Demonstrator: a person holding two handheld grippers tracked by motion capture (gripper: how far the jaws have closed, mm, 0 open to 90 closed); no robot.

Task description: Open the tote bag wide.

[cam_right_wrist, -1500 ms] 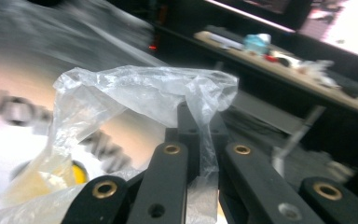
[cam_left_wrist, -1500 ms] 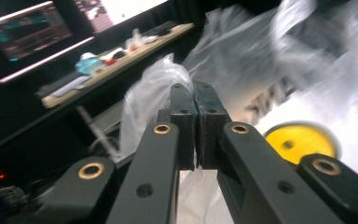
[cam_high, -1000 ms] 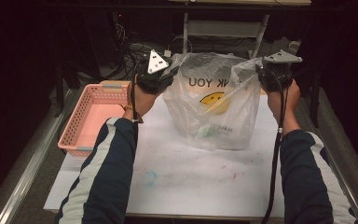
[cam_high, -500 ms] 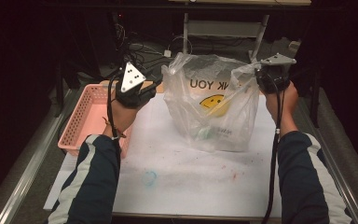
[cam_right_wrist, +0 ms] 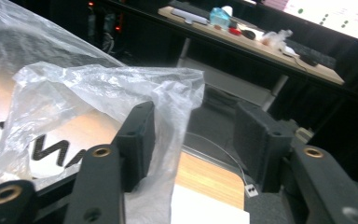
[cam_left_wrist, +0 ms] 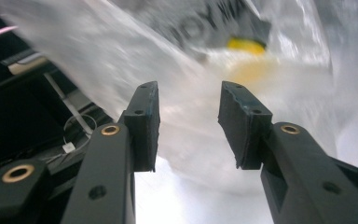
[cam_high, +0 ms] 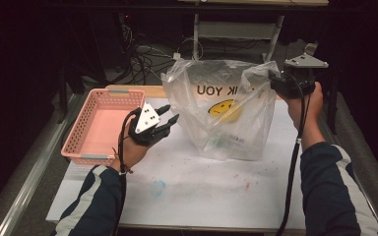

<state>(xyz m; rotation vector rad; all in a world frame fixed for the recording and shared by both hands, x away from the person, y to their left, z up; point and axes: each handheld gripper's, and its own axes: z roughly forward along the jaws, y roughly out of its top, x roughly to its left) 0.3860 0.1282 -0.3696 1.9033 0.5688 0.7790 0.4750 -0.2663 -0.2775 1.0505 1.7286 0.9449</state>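
Plastic bag (cam_high: pixel 226 118) between two parted claws.

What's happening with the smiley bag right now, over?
Left gripper open, low beside clear plastic smiley-face bag. Right gripper just opened, bag handle loose between its fingers. Pink plastic basket off left, nothing blocking.

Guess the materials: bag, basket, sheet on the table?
Bag: thin clear plastic film, glossy; it crinkles, and things inside show through. Basket: rigid pink moulded plastic, going by its lattice walls. Sheet: white and matt, stained, probably paper; could be thin board.
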